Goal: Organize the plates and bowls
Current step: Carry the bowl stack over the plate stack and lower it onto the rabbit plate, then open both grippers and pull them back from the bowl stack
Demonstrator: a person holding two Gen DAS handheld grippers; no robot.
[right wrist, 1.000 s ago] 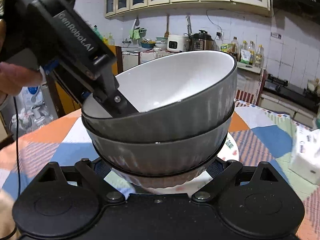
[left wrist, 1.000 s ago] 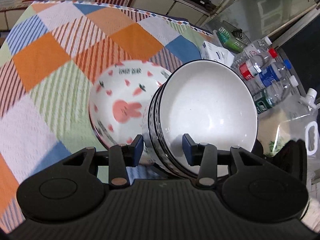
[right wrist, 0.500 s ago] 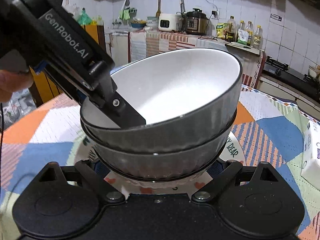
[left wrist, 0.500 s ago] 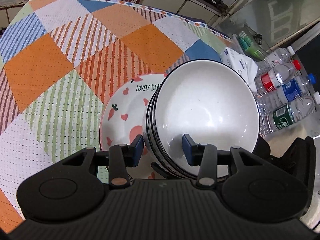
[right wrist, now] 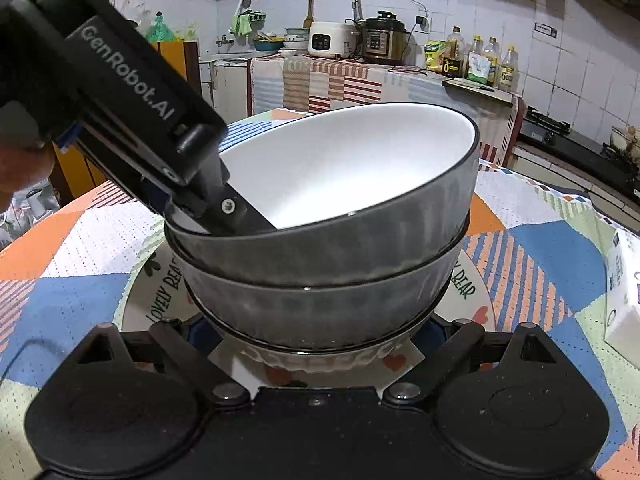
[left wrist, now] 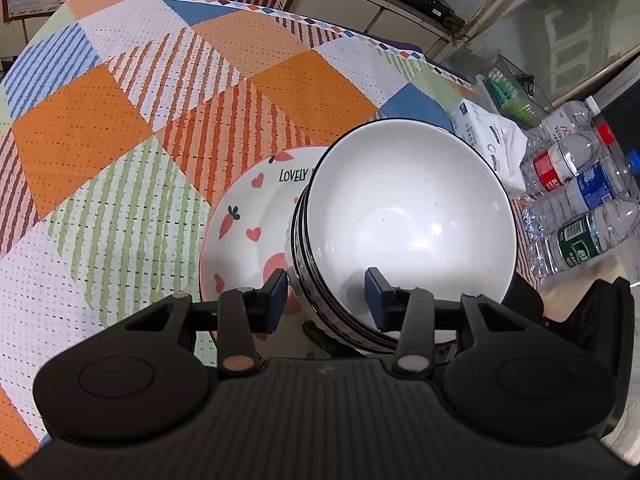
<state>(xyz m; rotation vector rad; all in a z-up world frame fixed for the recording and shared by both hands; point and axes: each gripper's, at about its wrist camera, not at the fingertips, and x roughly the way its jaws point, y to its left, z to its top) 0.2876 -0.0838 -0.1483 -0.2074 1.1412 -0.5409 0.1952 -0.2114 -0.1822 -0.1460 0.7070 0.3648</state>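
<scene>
A: Left wrist view: what has changed?

B: Stacked bowls, earlier tilted above the cartoon plate, have come down onto it, near the table's edge; release likely follows.

A: Pose?

B: Left gripper points steeply down, its pads pinching the stack's rim. Right gripper cradles the stack's base; its grip cannot be judged.

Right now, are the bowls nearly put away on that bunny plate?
Nearly. Done: the grey bowls are nested together. In hand: the left claw grips the stack's rim while the right claw reaches around its base, over the cartoon plate. Left: settling the stack flat and letting go; I can't tell whether it touches the plate yet.
</scene>
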